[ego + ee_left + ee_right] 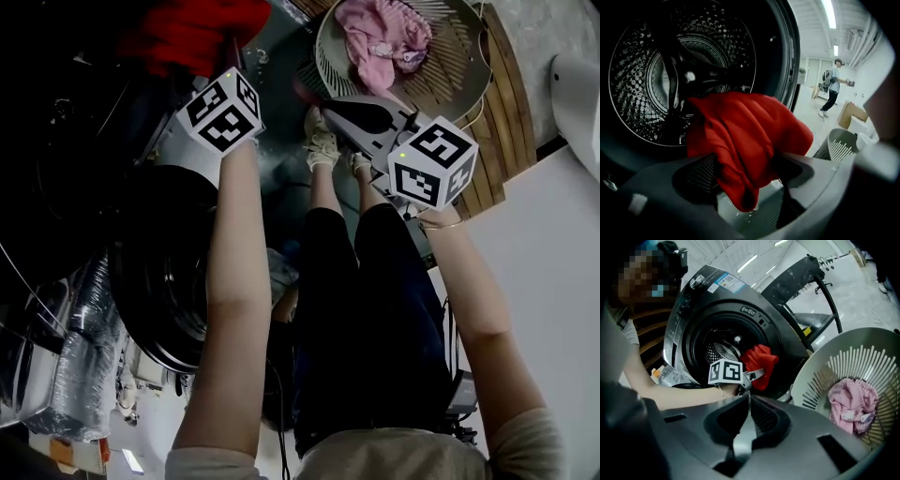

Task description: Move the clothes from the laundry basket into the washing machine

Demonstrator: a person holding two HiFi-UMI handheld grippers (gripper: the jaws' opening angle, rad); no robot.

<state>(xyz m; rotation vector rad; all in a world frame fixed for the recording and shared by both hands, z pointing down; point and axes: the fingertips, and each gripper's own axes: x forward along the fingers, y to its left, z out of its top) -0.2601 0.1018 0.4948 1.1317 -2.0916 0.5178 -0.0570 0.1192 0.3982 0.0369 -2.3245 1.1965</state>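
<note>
Step in hand: release at drum.
- Left gripper (745,180): jaws wide apart. Red garment (745,131) hangs loose between them at washing machine (642,70) door mouth, apparently not yet fully inside.
- Right gripper (749,416): closed, empty.

Next move:
- Push red garment in.
- Fetch pink garment (851,404) from laundry basket (862,359), 3 o'clock in right gripper view.

Writing: panel stickers (726,283) unreadable.

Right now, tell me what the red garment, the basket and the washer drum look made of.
The red garment looks like soft matte knit cloth: it folds limply. The basket is likely moulded plastic: pale, smooth, slotted. The washer drum seems stainless steel: shiny, perforated.
</note>
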